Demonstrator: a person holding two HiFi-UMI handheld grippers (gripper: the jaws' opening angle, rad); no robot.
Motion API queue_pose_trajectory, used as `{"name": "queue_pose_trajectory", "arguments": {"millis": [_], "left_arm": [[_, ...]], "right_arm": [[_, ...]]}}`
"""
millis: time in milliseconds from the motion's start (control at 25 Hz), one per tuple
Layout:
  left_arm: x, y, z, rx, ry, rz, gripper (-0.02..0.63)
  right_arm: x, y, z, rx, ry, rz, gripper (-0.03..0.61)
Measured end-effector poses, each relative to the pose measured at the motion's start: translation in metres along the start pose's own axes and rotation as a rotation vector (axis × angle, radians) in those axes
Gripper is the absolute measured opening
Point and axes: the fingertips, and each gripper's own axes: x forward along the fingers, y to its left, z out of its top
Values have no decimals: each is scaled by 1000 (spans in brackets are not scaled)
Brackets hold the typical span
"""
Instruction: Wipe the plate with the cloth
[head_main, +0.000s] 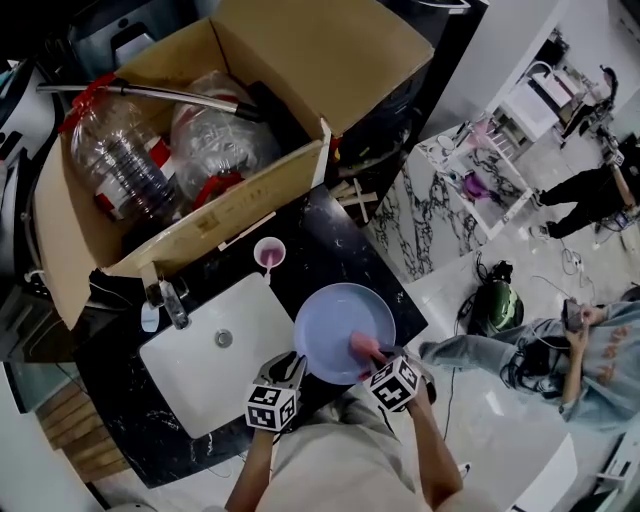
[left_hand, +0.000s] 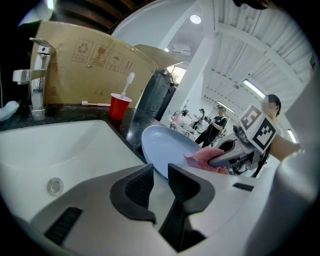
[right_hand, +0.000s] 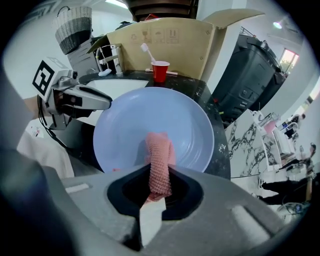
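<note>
The left gripper has its fingers clamped on the near rim of the pale blue plate, which tilts up just beyond them. The right gripper pinches the pink cloth between its fingers, the free end lying on the plate's face just ahead. The plate looks stiff, slick and breakable, so a firm rim grip suits it; the soft, limp cloth is best held bunched.

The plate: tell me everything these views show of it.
The plate is round, pale lavender-blue, smooth and slightly glossy, shallow with a raised rim; no dirt shows on it. The left gripper clamps its rim and holds it, slightly tilted, over the edge of the dark counter, right of the white sink. The pink cloth, pinched in the right gripper, presses on its upper face near the person's side.
</note>
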Motion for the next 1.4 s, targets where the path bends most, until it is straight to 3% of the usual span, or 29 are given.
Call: {"name": "queue_pose_trajectory", "arguments": {"millis": [880, 1120, 1400], "left_arm": [[0, -1, 0, -3, 1, 19, 89], [0, -1, 0, -8, 0, 23, 89], [-2, -2, 1, -12, -5, 33, 86]], "right_arm": [[1, 84, 30, -185, -24, 198, 32], [3, 100, 50, -205, -59, 257, 34], [8, 105, 67, -210, -101, 268, 32]]}}
